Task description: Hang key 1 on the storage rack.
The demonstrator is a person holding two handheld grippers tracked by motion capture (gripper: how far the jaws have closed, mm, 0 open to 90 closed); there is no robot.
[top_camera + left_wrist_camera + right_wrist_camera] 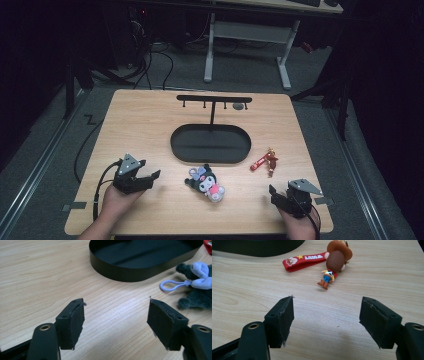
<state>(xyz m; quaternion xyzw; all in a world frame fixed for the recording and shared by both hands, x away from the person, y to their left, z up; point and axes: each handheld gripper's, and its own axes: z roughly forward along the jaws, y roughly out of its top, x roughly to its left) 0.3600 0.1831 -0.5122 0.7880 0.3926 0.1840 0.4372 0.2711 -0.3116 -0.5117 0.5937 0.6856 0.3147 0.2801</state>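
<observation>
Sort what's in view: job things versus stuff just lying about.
Job:
plush keychain
Woody keychain
hook stand
black tray
left gripper, open
right gripper, open

Lying about:
floor cables
white desk frame

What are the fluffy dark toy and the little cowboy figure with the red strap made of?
The dark grey plush toy looks like soft fuzzy fabric, its pile showing, with a smooth lilac plastic-looking loop. The small cowboy figure seems glossy moulded plastic or rubber; its red strap looks like matte rubber.
</observation>
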